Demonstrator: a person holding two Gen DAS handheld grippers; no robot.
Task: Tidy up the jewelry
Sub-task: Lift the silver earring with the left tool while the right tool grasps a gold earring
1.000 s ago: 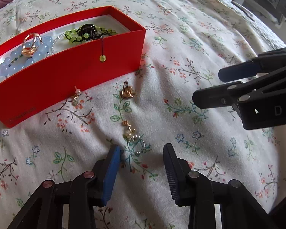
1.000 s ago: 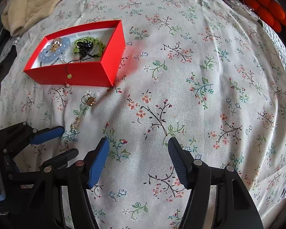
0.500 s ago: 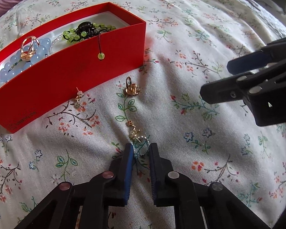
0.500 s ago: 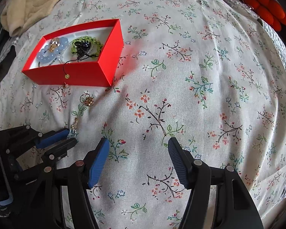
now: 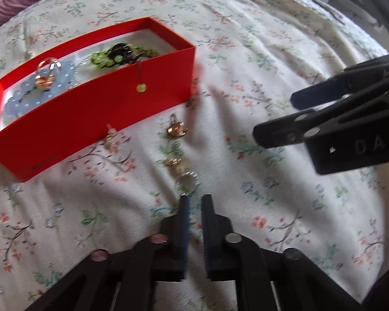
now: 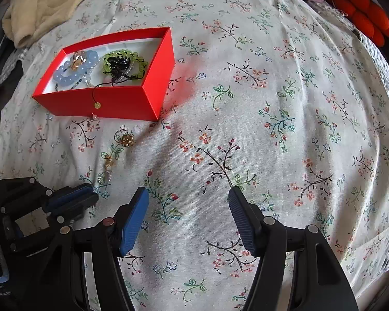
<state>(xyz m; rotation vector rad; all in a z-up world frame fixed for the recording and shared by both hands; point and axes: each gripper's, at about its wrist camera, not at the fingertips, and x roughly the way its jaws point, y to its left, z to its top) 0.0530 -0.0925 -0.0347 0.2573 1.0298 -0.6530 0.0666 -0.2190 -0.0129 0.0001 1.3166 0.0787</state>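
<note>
Blue-padded fingers (image 5: 184,223) of the left gripper (image 5: 194,229) sit at the bottom centre of the left wrist view, angled steeply down at the floral bedspread (image 5: 246,207), the jaws opening with nothing between them and the pearl-and-gold earring (image 5: 180,169) lying just beyond their tips. To do this pick well, I judge the tips should straddle the earring's near loop and press lightly into the cloth before closing, then carry it to the red box (image 5: 90,114) at upper left. In the right wrist view the right gripper (image 6: 188,223) hangs wide open and empty over bare cloth.
</note>
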